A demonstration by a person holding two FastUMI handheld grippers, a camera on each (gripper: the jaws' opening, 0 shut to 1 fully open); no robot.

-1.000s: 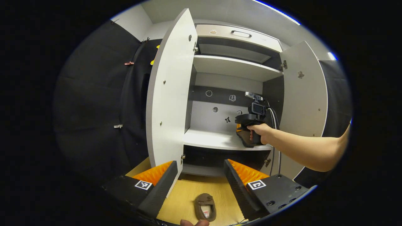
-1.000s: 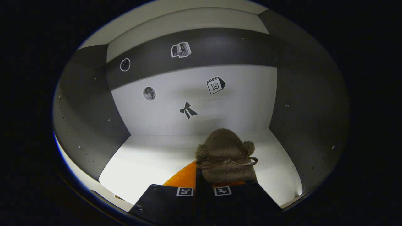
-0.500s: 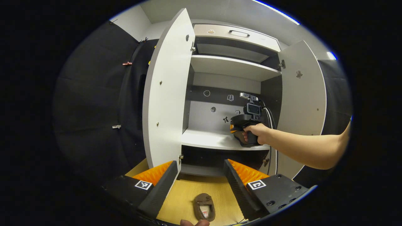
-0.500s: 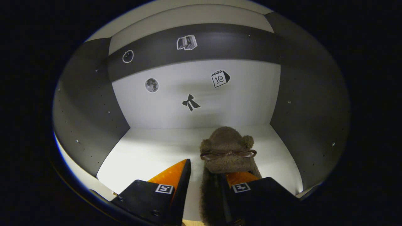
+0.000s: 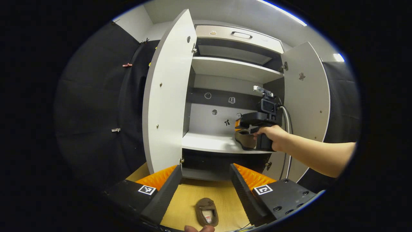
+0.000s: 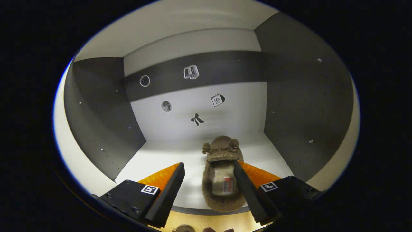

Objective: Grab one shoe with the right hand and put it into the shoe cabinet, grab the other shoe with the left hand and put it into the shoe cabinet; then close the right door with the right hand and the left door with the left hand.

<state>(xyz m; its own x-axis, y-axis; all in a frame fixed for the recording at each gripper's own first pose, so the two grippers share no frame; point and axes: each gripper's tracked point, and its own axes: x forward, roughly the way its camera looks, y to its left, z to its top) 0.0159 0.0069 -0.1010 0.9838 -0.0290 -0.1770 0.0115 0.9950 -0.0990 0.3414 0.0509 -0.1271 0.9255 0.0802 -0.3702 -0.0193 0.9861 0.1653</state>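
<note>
Two shoes, two spots. Left gripper view, left to right: my left gripper (image 5: 206, 190) low middle, fingers spread wide, holding nothing. Second shoe (image 5: 207, 212) on wooden floor (image 5: 190, 199) between them, bottom middle. Left door (image 5: 167, 96) close, left of middle; could bump it going in. Right gripper view: my right gripper (image 6: 209, 187) spread apart, first shoe (image 6: 222, 180) on shelf (image 6: 154, 161), heel hanging over front edge. Could fall, or block right door (image 5: 305, 103) closing.
</note>
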